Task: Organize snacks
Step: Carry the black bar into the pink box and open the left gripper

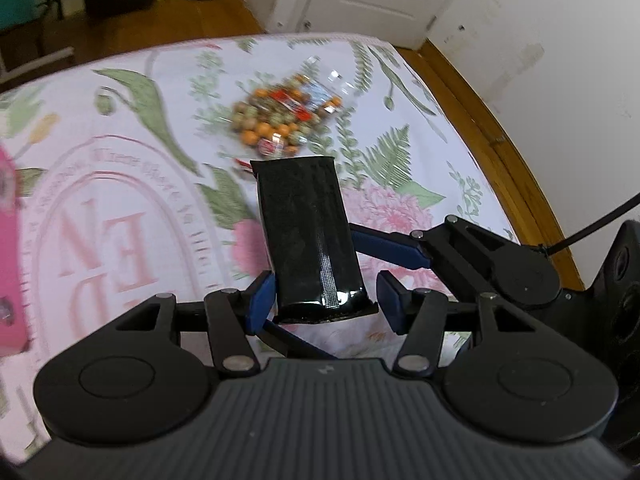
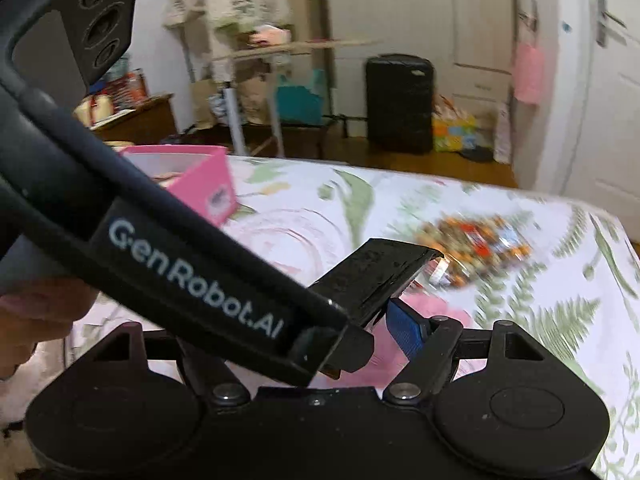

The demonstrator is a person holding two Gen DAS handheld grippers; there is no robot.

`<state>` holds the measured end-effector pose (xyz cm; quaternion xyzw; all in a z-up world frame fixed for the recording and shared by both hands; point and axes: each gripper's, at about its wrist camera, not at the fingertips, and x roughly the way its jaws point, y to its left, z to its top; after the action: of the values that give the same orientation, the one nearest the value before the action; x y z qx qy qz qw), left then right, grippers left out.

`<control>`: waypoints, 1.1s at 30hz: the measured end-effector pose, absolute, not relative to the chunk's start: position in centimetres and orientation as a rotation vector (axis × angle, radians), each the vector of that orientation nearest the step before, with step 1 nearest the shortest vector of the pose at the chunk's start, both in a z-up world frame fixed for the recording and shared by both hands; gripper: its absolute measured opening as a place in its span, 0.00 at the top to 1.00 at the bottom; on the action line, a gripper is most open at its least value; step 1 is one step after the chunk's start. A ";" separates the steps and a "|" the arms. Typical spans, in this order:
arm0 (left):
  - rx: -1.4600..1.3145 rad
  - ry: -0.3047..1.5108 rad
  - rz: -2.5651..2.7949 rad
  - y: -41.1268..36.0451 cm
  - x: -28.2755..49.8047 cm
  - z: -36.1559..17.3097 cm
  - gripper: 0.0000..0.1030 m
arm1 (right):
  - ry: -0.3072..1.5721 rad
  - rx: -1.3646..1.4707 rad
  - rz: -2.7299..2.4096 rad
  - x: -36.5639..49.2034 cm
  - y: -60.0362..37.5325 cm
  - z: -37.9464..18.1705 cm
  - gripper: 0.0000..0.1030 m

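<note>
On my left wrist feed the left gripper (image 1: 326, 298) is clamped on a glossy black foil snack pouch (image 1: 308, 236). Its crimped near end sits between the two blue pads, with the left pad pressed to its side and the right pad tight against the crimp. The pouch is clear of the table and leans away toward 12 o'clock. The right gripper (image 2: 328, 332) comes in from 3 o'clock. One of its blue fingers (image 1: 384, 246) touches the pouch's right edge and the other runs beneath the pouch toward 7 o'clock. On the right wrist feed the left gripper's black body crosses the frame and hides one pad, so I cannot tell whether the right gripper is actually squeezing. The one pad I can see lies against the pouch. Beyond the pouch at 12 o'clock, a clear plastic bag of orange, green and brown round snacks (image 1: 288, 116) lies flat on the white floral tablecloth (image 1: 120, 120), blurred and well apart from both grippers. At 9 o'clock on my left feed, a bright pink open box (image 1: 8, 240) stands on the cloth at the frame edge. On the right feed it sits at about 10 o'clock.
</note>
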<state>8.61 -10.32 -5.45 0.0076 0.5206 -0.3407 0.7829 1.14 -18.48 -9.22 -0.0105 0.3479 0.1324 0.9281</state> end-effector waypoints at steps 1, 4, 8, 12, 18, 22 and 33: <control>0.012 1.114 -0.720 -9.5 8.4 -4.9 0.48 | 0.711 -0.019 0.285 1.2 -17.7 -8.7 0.23; -0.026 1.087 -0.674 -6.7 8.0 -3.6 0.48 | 0.687 -0.031 0.323 1.5 -15.7 -7.6 0.23; -0.068 1.058 -0.607 -2.5 7.8 -2.0 0.48 | 0.664 -0.055 0.393 2.1 -12.8 -6.5 0.23; -0.082 1.021 -0.519 1.5 7.7 -0.8 0.48 | 0.644 -0.088 0.474 3.2 -9.1 -5.6 0.24; -0.120 0.979 -0.387 7.2 8.7 -0.3 0.48 | 0.623 -0.119 0.581 5.8 -4.1 -5.4 0.24; -0.141 0.965 -0.313 10.4 9.9 -0.4 0.48 | 0.631 -0.107 0.649 8.1 -1.3 -5.5 0.24; -0.175 1.027 -0.182 16.1 15.1 -3.3 0.48 | 0.727 -0.057 0.745 13.0 3.4 -8.6 0.25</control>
<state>15.06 16.08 -3.34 -0.0836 0.4899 -0.0868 0.8634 13.03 3.40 -8.57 -0.0273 0.3471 0.3559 0.8672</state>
